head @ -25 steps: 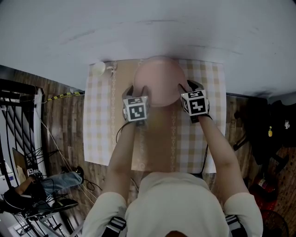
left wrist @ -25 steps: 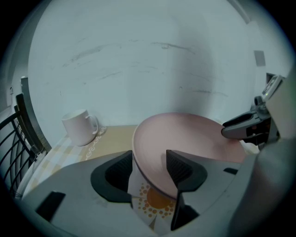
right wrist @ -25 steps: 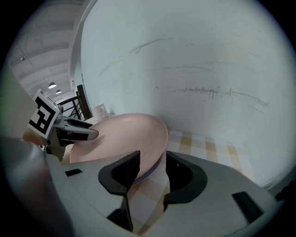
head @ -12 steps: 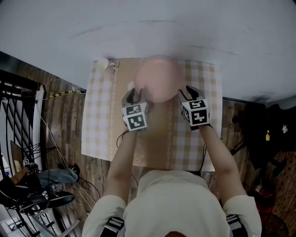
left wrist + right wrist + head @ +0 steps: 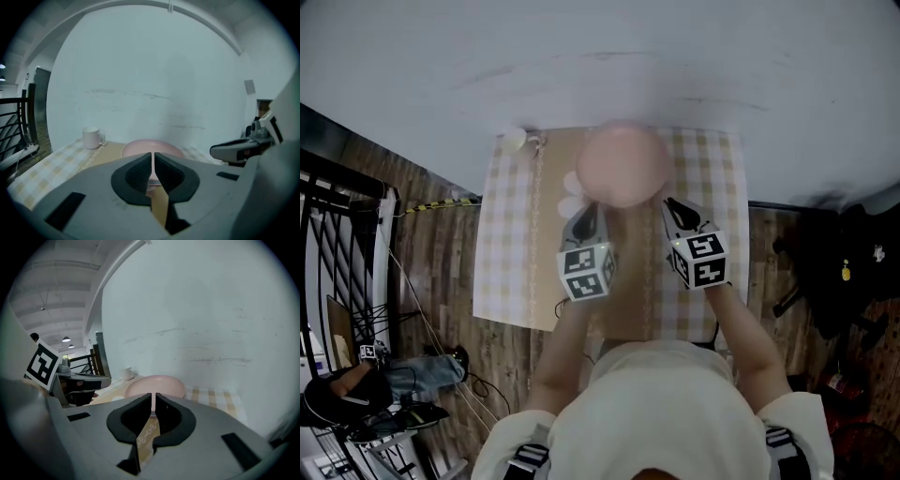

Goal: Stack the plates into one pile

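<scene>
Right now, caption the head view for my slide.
Left claw and right claw, just closed on nothing, hover short of pink plates on a checked cloth.

White mug (image 5: 92,138) on far left corner of checked tablecloth (image 5: 508,244), pale wall (image 5: 600,56) behind, black railing (image 5: 342,234), wooden floor (image 5: 441,281)

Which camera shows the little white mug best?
The left gripper view: the white ceramic mug stands clear with its handle showing. The head view gives a small white blob; the right gripper view, a tiny distant shape.
</scene>
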`<state>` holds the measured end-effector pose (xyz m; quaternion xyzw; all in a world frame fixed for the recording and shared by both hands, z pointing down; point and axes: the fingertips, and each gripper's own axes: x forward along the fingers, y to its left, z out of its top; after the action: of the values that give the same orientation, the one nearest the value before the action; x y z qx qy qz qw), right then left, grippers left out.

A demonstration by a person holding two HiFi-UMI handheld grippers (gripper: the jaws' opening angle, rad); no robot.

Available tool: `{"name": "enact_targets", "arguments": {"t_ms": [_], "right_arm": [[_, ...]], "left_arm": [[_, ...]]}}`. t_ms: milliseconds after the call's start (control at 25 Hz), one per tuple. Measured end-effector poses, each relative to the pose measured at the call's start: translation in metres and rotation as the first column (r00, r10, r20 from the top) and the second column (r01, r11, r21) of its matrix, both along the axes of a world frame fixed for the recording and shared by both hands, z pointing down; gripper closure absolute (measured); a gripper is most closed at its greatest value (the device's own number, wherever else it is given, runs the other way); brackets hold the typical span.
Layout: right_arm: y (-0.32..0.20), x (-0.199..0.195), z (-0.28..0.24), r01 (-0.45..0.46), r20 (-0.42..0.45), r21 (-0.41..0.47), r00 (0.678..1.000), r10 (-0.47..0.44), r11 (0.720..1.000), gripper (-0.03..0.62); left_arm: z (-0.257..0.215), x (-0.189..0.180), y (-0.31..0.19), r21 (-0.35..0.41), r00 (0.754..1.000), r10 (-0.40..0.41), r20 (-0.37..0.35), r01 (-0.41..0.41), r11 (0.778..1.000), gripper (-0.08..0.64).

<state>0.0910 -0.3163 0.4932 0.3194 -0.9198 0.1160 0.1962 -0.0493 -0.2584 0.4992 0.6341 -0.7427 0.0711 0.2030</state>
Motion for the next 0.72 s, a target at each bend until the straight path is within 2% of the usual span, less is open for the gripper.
{"name": "enact_targets", "arguments": {"t_ms": [200, 720], "right_arm": [[0.038, -0.003, -0.014, 0.007, 0.042, 0.005, 0.999, -0.007, 1.0, 0.586], [0.152, -0.007, -0.04, -0.016, 0.088, 0.019, 0.996, 0.014, 1.0, 0.592]], "left_arm": [[-0.021, 0.013, 0.031, 0.046, 0.998, 0.041, -0.047, -0.038, 0.998, 0.546], [-0.043, 0.025, 0.145, 0.069, 0.982, 0.16, -0.102, -0.153, 0.986, 0.55]]}}
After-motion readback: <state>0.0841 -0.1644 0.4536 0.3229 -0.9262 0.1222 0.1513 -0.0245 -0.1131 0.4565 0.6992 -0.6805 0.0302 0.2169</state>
